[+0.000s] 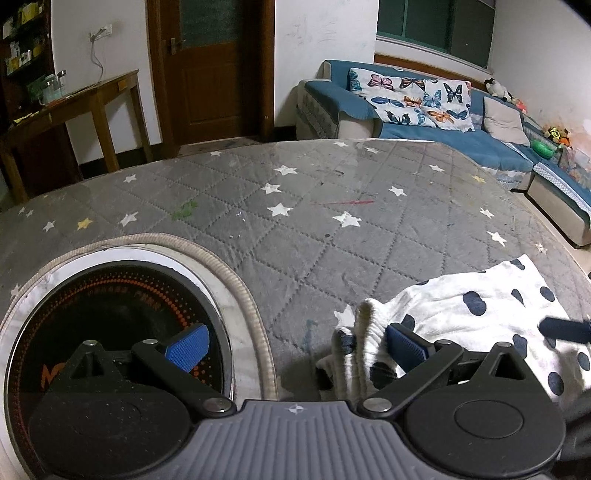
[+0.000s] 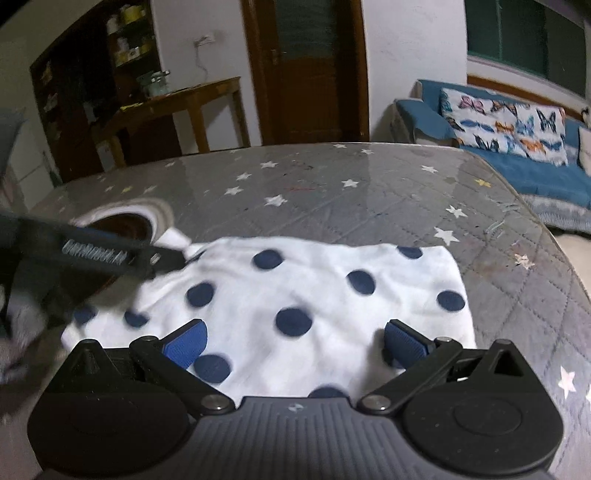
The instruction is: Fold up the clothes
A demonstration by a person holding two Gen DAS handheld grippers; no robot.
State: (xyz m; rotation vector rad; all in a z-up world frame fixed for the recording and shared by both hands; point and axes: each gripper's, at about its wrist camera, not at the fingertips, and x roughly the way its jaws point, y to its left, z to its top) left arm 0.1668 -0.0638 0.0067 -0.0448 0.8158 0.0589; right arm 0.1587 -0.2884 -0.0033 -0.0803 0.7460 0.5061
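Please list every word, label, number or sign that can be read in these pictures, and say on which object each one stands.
None can be read in full.
Cooktop: a ring of orange characters, too small to read; an orange logo, mostly hidden behind the left gripper.
Left gripper, in the right wrist view: white lettering on its arm, too blurred to read.
Shelf items: labels too small.

White garment (image 2: 295,291) dotted with large navy spots, ribbed cream edge at its bunched end. Grey quilted table cover (image 1: 295,221) strewn with white stars, a few yellow, marked with green and red scribbles. Black round cooktop (image 1: 110,314) ringed in orange dots, framed by beige trim. Black left gripper (image 1: 295,345) and right gripper (image 2: 295,341), blue pads. Blue sofa (image 1: 461,140), white butterfly-print pillow (image 1: 417,98). Dark brown door (image 1: 210,66).
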